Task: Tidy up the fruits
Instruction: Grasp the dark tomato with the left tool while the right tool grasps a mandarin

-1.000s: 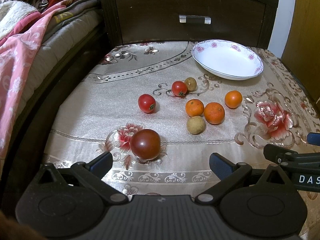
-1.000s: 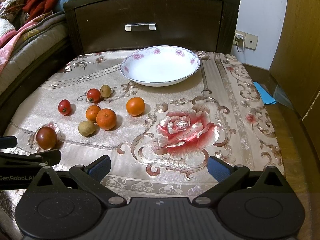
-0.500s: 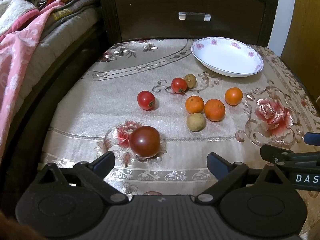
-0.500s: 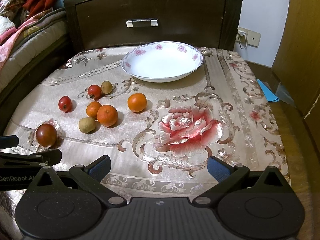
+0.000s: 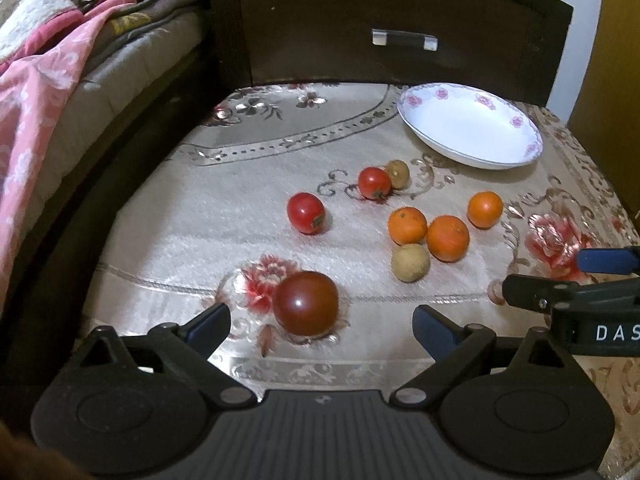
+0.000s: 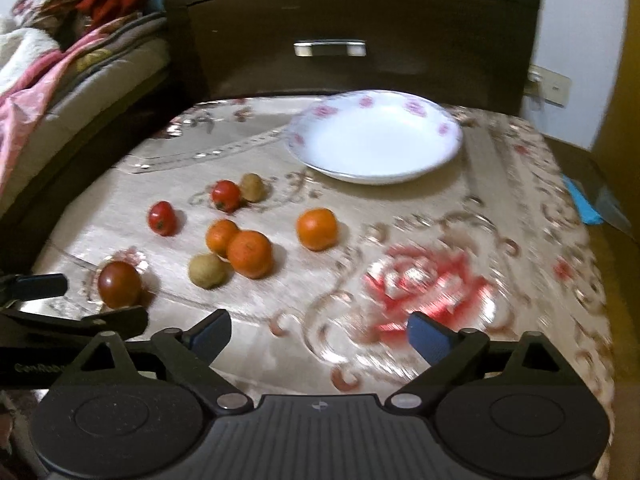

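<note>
Left gripper [image 5: 322,326]: wide open, empty.
Right gripper [image 6: 318,330]: open, empty, jaws just narrowing.
Dark tomato [image 5: 306,303]: near table's [image 5: 168,240] front edge.
Handling: soft, smooth, rolls; pinch sides gently.

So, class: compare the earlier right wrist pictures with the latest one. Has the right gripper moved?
Yes. Against the white plate, the right gripper has swung leftward toward the fruit; the plate now sits right of centre. Its jaws, holding nothing, have just been closing slightly.
</note>
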